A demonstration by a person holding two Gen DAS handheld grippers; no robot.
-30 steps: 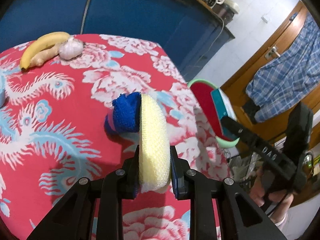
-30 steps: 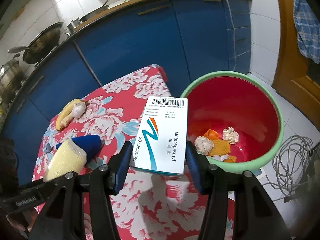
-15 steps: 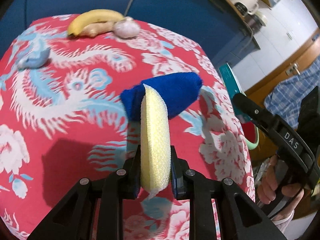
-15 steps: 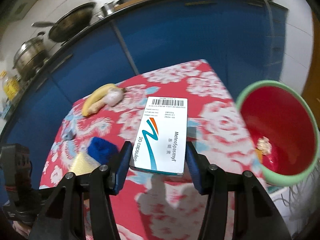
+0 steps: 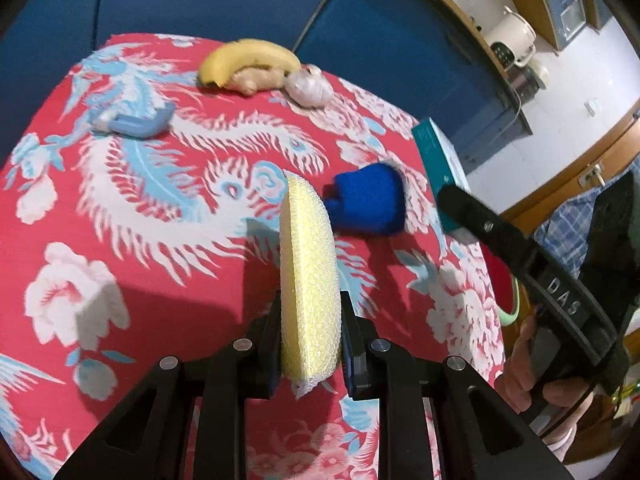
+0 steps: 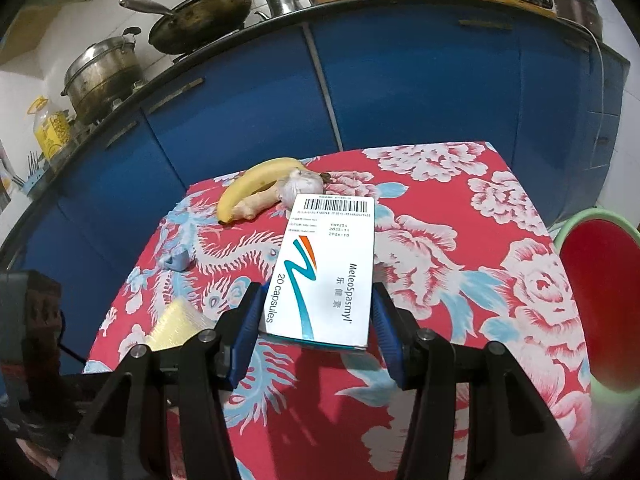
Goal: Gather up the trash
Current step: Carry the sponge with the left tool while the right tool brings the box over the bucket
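Right wrist: right tool (image 6: 316, 316) clamps medicine box (image 6: 326, 268), long axis pointing away, left tool (image 5: 310, 344) pinches sponge (image 5: 308, 280) edge-up.

The surface (image 6: 460, 216) wears red cloth patterned with white flowers and pale blue dragons. The sponge (image 5: 308, 280) is pale yellow, the cloth (image 5: 370, 204) deep blue, the box (image 6: 328, 268) white with teal and orange, the bin (image 6: 596, 300) red, green-rimmed.

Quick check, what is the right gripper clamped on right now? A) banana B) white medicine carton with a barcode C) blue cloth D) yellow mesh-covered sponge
B: the right gripper has its blue pads pressed on either side of the white medicine carton with a barcode, held over the red floral tablecloth; the yellow mesh-covered sponge sits in the left gripper.
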